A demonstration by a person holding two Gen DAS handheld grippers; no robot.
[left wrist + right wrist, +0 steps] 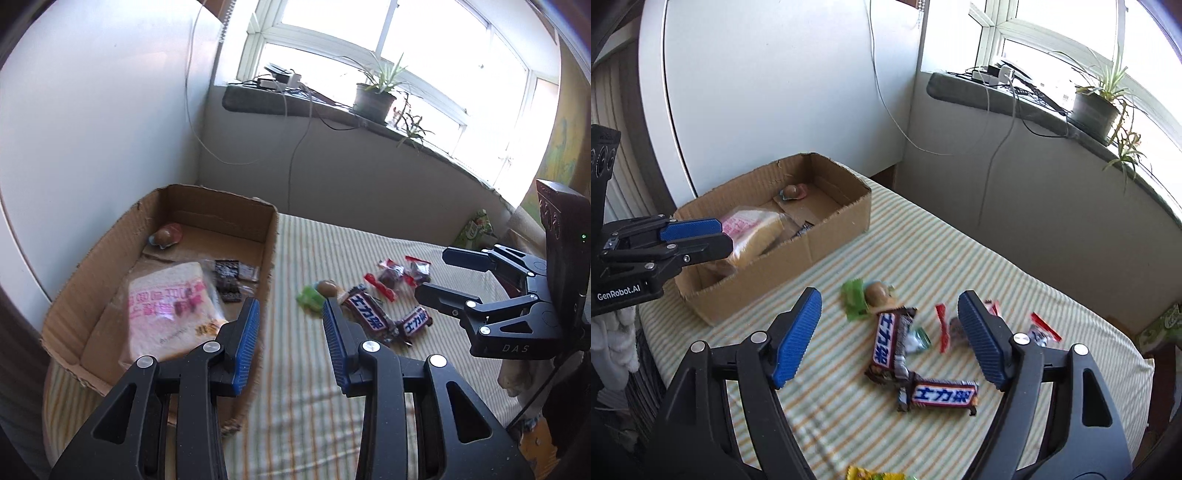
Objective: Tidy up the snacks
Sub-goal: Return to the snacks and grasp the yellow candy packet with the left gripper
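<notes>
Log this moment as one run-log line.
left tool: open, empty | right tool: open, over candy bars | cardboard box: bread bag inside | loose snacks on striped cloth

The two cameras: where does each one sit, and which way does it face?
Left wrist: on the left gripper, above the box edge, facing the window; the right gripper shows at right.
Right wrist: on the right gripper, above the bars, facing the box; the left gripper shows at left.
Shared: box, bars, striped cloth, plant.
</notes>
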